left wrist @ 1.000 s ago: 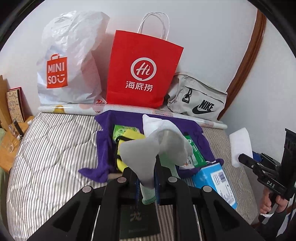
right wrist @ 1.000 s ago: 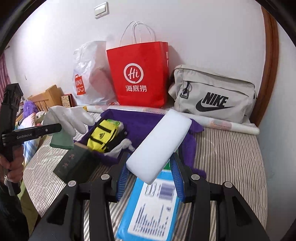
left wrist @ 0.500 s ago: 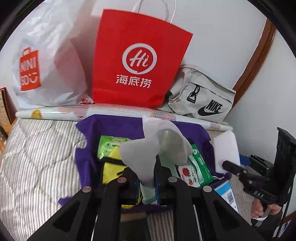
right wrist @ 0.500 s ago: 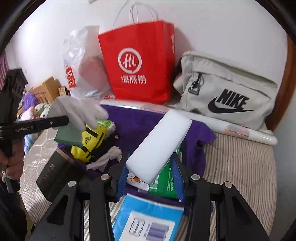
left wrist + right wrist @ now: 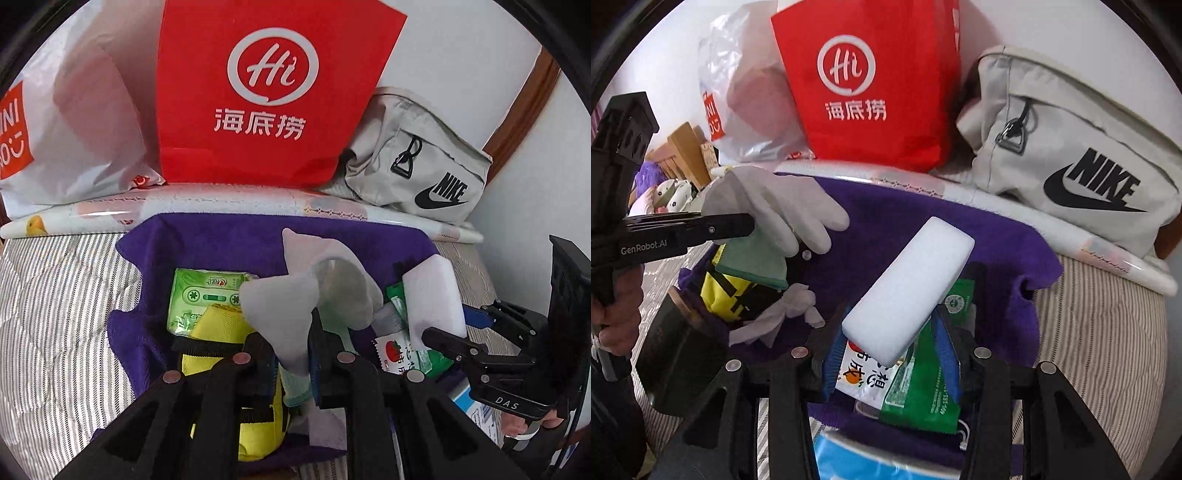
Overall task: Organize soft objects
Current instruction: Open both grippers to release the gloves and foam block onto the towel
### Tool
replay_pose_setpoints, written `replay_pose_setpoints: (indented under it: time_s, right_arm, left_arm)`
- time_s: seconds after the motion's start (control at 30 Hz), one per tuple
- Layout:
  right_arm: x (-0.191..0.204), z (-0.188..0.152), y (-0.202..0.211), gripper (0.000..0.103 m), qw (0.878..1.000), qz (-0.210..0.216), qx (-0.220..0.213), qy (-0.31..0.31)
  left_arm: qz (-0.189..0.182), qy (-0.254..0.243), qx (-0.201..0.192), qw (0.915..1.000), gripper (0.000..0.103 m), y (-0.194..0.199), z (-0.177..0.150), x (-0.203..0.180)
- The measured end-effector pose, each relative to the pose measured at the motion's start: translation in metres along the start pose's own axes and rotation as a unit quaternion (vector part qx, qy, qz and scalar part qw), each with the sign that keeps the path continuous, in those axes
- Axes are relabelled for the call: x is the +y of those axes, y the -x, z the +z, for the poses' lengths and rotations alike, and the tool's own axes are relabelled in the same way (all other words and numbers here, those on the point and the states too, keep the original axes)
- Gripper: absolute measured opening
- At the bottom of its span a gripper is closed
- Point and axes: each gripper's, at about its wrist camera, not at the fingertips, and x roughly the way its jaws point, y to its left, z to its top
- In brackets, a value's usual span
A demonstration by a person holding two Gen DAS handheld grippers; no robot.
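- Left gripper (image 5: pixel 293 349) was clamped on a white glove (image 5: pixel 295 295) with a green cuff; the glove stuck up and forward from the jaws, fingers splayed toward the far wall.
- Right gripper (image 5: pixel 890 354) pinched the near end of a white sponge block (image 5: pixel 910 286); its long axis ran from the jaws up and to the far right.
- Key relation: both held items hung right above the purple cloth (image 5: pixel 229 243) spread on the striped bed (image 5: pixel 55 295), glove over its left-middle part, sponge over its right part. The drop spot lay below and just ahead of each gripper; neither item touched the cloth as far as could be told.
- The two grippers were near each other, side by side, left one nearer the yellow pouch (image 5: pixel 218 332), right one nearer the green snack packet (image 5: pixel 923 387).
- The cloth acted as the collecting place: on it lay the yellow pouch, a green tissue pack (image 5: pixel 201 299), the snack packets and a crumpled white tissue (image 5: pixel 783 317).
- A dark box (image 5: pixel 676 347) sat at the cloth's near-left edge, a blue-and-white box (image 5: pixel 871 461) at its near edge.
- Far side, against the wall: a white plastic bag (image 5: pixel 74 110), a red paper bag (image 5: pixel 266 92) and a grey Nike bag (image 5: pixel 1071 147); contents not visible.
- Likely next: lower and release both onto the cloth.
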Motion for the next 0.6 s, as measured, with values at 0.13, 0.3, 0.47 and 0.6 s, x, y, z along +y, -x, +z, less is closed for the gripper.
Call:
replay_pose_setpoints:
  time_s: [0.13, 0.3, 0.47, 0.6]
  right_arm:
    - [0.002, 0.001, -0.008, 0.048, 1.0, -0.007, 0.013, 0.006]
    - [0.004, 0.0, -0.007, 0.062, 1.0, -0.022, 0.012, 0.007]
    - [0.004, -0.002, 0.004, 0.066, 1.0, -0.024, 0.007, -0.004]
    - [0.005, -0.005, 0.018, 0.066, 0.999, -0.029, -0.003, -0.016]
  left_arm:
    - [0.006, -0.011, -0.006, 0.9999, 0.021, -0.001, 0.0, -0.002]
    - [0.017, -0.021, -0.005, 0.9996, 0.035, 0.004, 0.0, -0.004]
    - [0.036, -0.029, -0.014, 0.9988, 0.049, 0.018, -0.005, -0.004]
    - [0.039, -0.023, -0.018, 0.9988, 0.05, 0.034, -0.013, -0.003]
